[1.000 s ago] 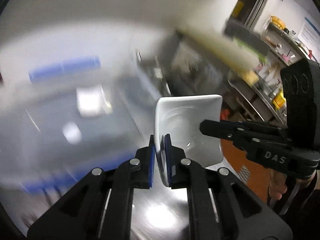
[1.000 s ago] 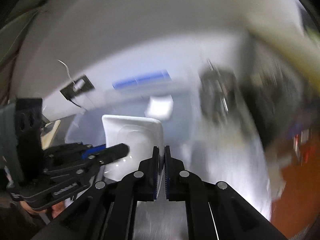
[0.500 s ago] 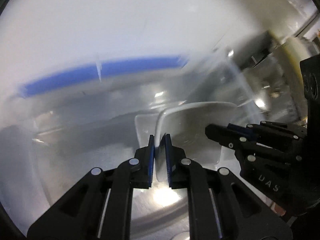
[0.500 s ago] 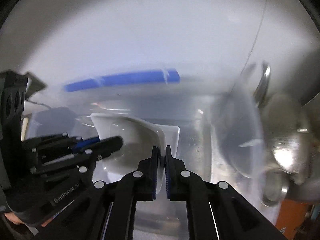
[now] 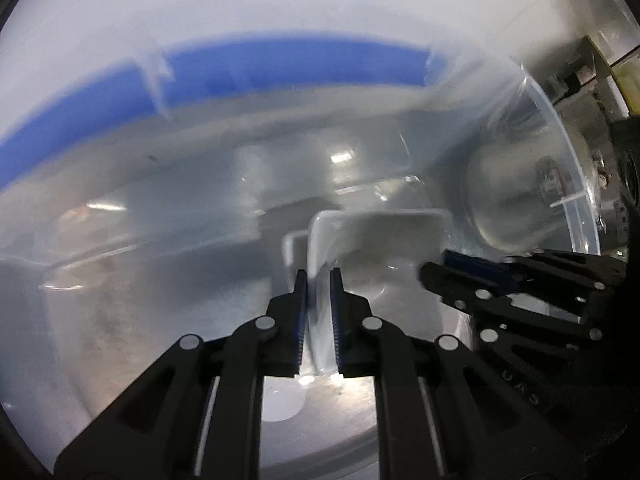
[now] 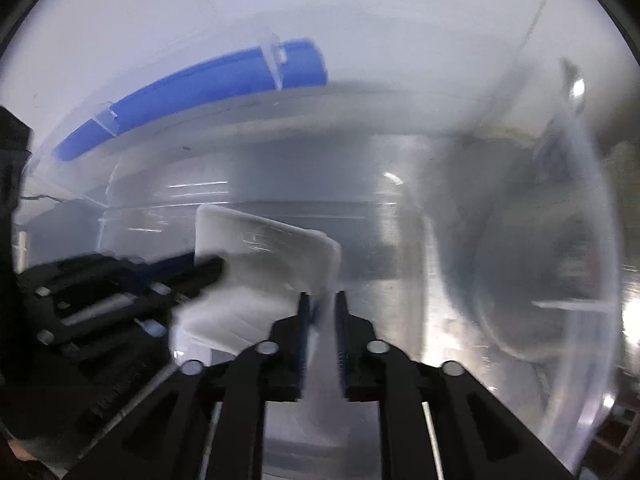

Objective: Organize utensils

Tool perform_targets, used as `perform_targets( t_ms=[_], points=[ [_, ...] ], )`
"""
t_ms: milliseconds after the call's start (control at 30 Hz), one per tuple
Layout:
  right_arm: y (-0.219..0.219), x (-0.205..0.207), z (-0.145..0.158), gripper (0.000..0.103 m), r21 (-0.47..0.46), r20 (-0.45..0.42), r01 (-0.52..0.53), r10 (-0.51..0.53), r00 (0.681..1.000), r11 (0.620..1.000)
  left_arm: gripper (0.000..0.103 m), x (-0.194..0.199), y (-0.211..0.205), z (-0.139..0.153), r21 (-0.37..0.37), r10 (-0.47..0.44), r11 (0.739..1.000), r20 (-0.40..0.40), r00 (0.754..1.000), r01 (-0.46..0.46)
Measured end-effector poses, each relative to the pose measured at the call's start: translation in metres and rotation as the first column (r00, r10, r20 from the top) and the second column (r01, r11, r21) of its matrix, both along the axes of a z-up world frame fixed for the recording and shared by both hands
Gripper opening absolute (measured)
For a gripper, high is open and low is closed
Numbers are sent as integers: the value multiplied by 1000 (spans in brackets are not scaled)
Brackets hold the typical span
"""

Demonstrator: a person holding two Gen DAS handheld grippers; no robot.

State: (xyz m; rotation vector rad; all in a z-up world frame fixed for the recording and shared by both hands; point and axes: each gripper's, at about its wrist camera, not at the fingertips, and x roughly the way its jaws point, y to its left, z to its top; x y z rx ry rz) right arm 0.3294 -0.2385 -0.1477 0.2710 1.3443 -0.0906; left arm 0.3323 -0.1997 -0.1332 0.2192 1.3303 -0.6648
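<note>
Left hand-held gripper clamps the white square dish by its edge, down inside the clear plastic bin; right hand-held gripper has just been opening, rim loose between its pads

Kitchen, clear storage bin, white dish

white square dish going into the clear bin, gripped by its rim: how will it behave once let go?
White dish looks glazed and rigid: probably slippery, likely chips if dropped. It stands on edge in the left gripper, so it may tip flat inside the clear bin. Right gripper jaws have just been opening.
</note>
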Motion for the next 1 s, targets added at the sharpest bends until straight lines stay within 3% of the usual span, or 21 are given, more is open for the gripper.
perform_targets(
  t_ms=[133,267,333,367,467,500,600,700,833,1000],
  points=[
    [1,-34,50,21,-53,130,-21,28,991,998,10,-20,18,49,-50,10,999,104,994,-5],
    [20,-117,115,21,19,307,-130,118,944,991,10,-67,51,101,-128,19,992,191,981,6],
    [35,-164,130,33,47,356,-199,170,919,979,11,-98,76,127,-192,44,981,216,975,-2],
    [41,-181,131,44,57,366,-221,186,912,974,19,-112,92,135,-226,54,974,224,973,-2],
    [71,-242,108,46,69,326,-295,258,909,953,60,-153,130,155,-324,86,946,249,965,-1],
    [83,-261,87,46,86,278,-307,273,921,948,64,-172,142,156,-342,92,940,260,961,2],
    [104,-288,22,46,144,123,-295,279,952,945,64,-217,158,140,-335,89,942,261,961,3],
    [116,-299,-21,46,156,28,-258,257,966,954,64,-235,169,113,-318,80,948,165,983,-24],
    [129,-303,-45,46,159,-41,-200,209,977,967,64,-239,181,78,-295,126,950,51,991,-106],
    [154,-311,-51,46,158,-60,-230,242,968,960,64,-241,196,59,-307,181,936,-4,983,-174]
  ],
)
